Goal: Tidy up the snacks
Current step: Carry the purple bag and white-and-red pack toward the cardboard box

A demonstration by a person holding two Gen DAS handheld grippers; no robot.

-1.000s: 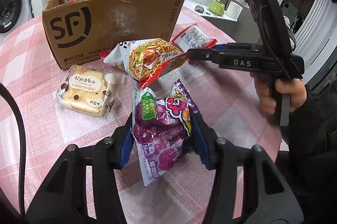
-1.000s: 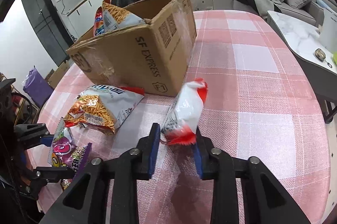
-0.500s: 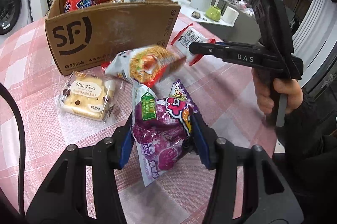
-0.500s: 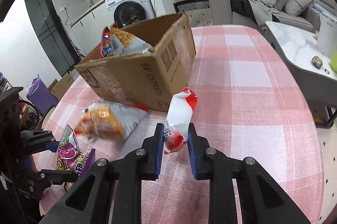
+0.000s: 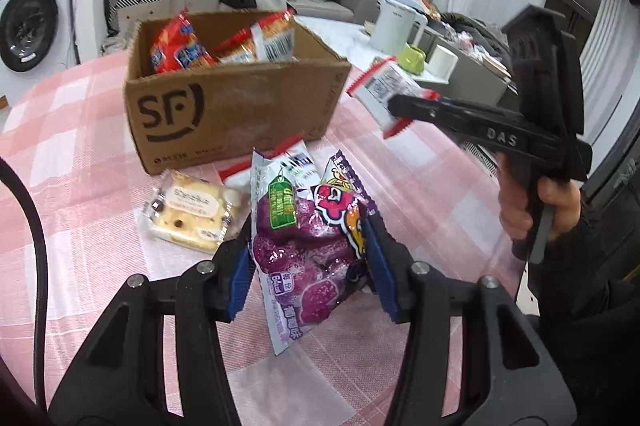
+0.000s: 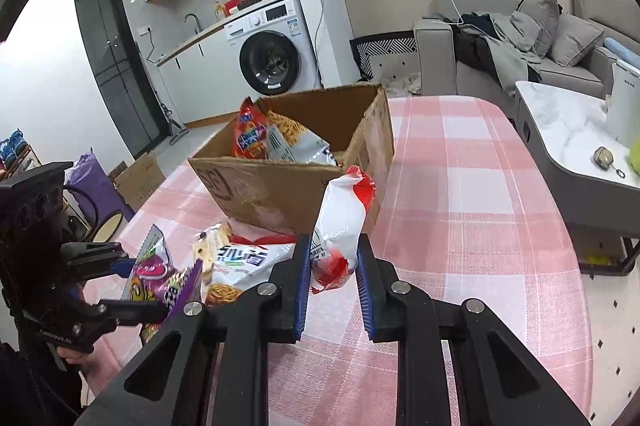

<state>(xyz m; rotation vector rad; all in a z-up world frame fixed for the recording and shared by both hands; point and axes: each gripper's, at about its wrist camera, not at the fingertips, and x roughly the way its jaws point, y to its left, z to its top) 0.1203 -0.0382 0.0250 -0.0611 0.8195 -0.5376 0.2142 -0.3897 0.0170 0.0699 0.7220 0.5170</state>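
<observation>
On the pink-and-white checked tablecloth stands an open brown cardboard box marked SF, with red and orange snack bags upright inside. Nearer, the left gripper is clamped on two packets at once, a purple sweet-potato snack bag and a purple cartoon-printed packet, both lifted off the cloth. A clear-wrapped cream cake square lies just left of them. The right gripper pinches the lower end of a white-and-red snack packet, held upright before the box's corner. An orange noodle-snack bag lies flat below.
</observation>
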